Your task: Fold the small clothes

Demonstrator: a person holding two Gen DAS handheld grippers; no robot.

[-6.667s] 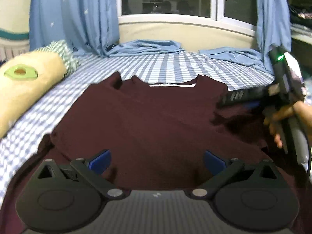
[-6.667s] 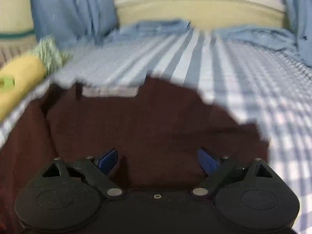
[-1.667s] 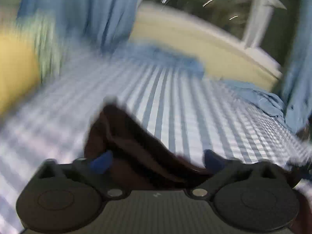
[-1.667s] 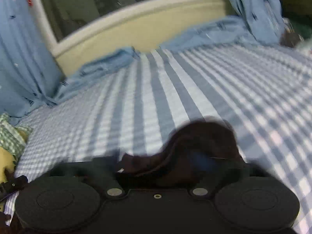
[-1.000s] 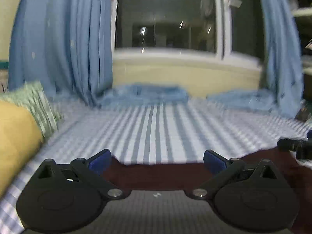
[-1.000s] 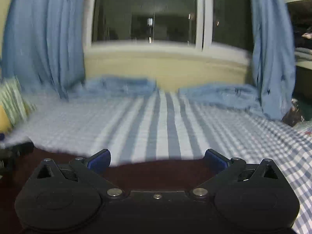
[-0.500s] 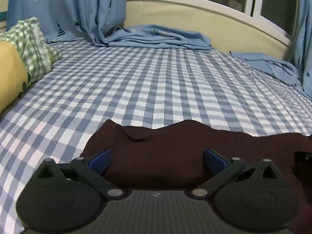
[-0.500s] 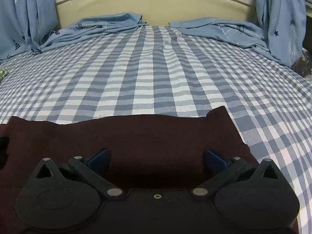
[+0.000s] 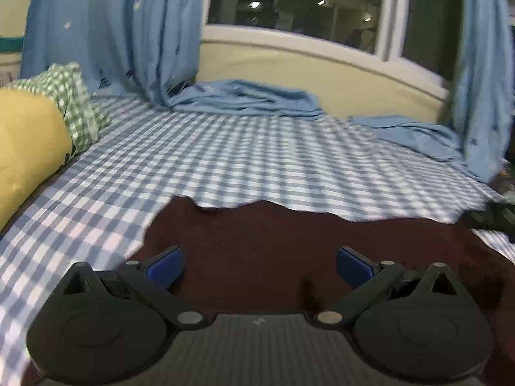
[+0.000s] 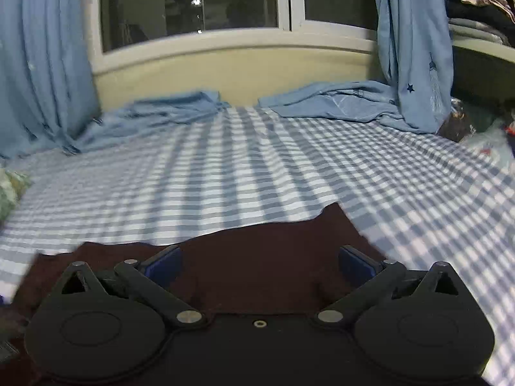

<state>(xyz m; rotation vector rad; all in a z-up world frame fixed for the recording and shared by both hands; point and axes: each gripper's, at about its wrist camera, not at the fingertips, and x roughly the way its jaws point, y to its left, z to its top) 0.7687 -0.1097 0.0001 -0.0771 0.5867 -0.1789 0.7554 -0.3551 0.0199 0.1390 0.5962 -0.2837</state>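
Observation:
A dark maroon garment [image 9: 289, 241] lies folded flat on the blue-and-white checked bedsheet [image 9: 257, 154]. My left gripper [image 9: 259, 265] is open and empty just above its left part, blue pads spread wide. The garment also shows in the right wrist view [image 10: 267, 257], with its far right corner [image 10: 334, 212] sticking up a little. My right gripper [image 10: 259, 263] is open and empty above its right part. The right gripper's dark tip [image 9: 492, 217] shows at the right edge of the left wrist view.
A yellow pillow [image 9: 25, 151] and a green checked cloth [image 9: 74, 103] lie at the left. Blue curtains [image 9: 112, 32] hang by the window, their ends bunched on the bed [image 10: 338, 103]. A shelf with clutter [image 10: 479, 16] stands at the right.
Both grippers have tilted up and drawn back slightly, so more of the window shows. The garment lies as before; both grippers stay open.

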